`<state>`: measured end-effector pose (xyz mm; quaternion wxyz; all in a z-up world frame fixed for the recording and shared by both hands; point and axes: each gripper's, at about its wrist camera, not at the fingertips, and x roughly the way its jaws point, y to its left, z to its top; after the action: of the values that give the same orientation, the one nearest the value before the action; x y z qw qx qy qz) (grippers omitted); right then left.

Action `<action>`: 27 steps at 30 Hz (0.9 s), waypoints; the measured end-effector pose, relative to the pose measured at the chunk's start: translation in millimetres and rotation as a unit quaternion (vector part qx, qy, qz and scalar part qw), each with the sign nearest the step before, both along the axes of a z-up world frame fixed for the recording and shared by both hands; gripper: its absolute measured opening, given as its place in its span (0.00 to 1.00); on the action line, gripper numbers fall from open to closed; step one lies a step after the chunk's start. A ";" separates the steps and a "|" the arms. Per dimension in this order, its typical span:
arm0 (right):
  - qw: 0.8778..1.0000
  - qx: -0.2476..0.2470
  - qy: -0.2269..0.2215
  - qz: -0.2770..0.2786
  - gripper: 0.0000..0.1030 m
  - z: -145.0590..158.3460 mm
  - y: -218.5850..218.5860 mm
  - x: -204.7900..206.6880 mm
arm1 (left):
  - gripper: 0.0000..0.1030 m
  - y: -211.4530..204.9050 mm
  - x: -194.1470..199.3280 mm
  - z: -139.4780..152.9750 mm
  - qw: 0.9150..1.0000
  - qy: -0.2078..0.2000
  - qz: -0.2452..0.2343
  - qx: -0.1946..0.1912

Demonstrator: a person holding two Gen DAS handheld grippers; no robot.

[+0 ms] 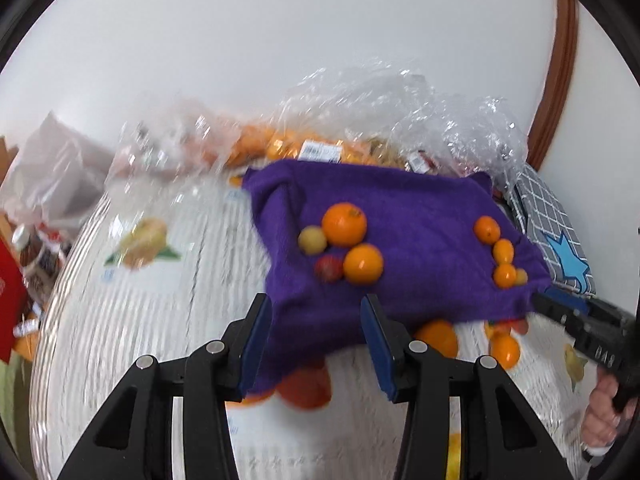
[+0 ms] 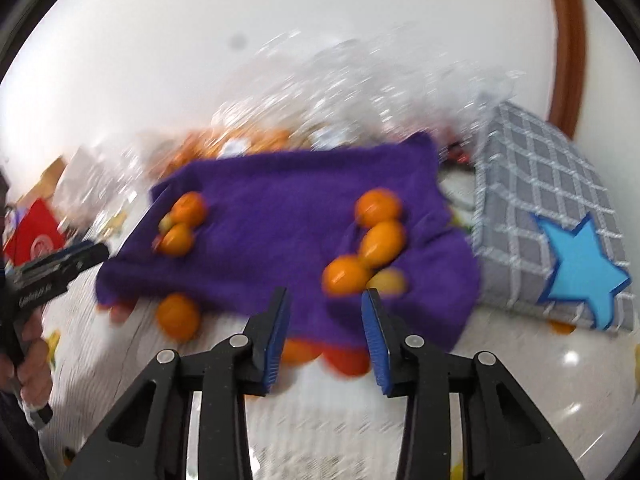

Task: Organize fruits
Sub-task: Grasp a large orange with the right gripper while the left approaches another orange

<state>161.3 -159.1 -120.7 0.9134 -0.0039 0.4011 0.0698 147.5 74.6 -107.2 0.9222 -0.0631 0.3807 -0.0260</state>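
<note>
- A white ribbed table cover point(image 1: 160, 320) with printed fruit pictures lies under a purple cloth point(image 1: 400, 216); a plain white wall rises at the far side.
- On the cloth, oranges point(image 1: 344, 224) cluster left of centre and smaller ones point(image 1: 487, 229) sit near its right edge; more fruit point(image 1: 436, 338) shows under the near edge.
- Crinkled clear plastic point(image 1: 400, 112) crowds the far edge; a grey checked box point(image 2: 552, 216) with a blue star stands right.
- The left gripper point(image 1: 312, 344) has its jaws partly apart, the cloth's near left corner between them; grip cannot be told.
- The right gripper point(image 2: 326, 340) likewise straddles the cloth's near edge, blurred.
</note>
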 end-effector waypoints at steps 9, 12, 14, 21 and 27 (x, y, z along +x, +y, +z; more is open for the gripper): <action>0.999 -0.009 0.029 0.032 0.37 -37.2 37.7 -19.8 | 0.43 10.3 -30.3 -14.2 1.000 0.021 0.006 0.001; 0.999 0.000 0.042 0.034 0.36 -46.0 39.9 -17.8 | 0.43 10.5 -34.5 -15.0 1.000 0.019 0.007 0.001; 0.998 -0.003 0.043 0.039 0.31 -50.7 42.0 -19.5 | 0.43 8.3 -35.1 -17.3 1.000 0.022 0.003 -0.002; 0.999 -0.004 0.030 0.030 0.31 -47.3 25.7 -26.5 | 0.43 -10.0 -28.4 -28.3 0.999 0.033 -0.020 -0.028; 1.000 0.001 0.012 -0.005 0.31 -42.9 -5.7 -38.8 | 0.43 -45.0 -19.8 -31.1 0.997 0.033 -0.067 -0.036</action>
<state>122.4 -164.8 -163.6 0.9089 -0.0003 0.4118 0.0655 127.7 29.6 -138.3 0.9024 -0.0716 0.4132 -0.0990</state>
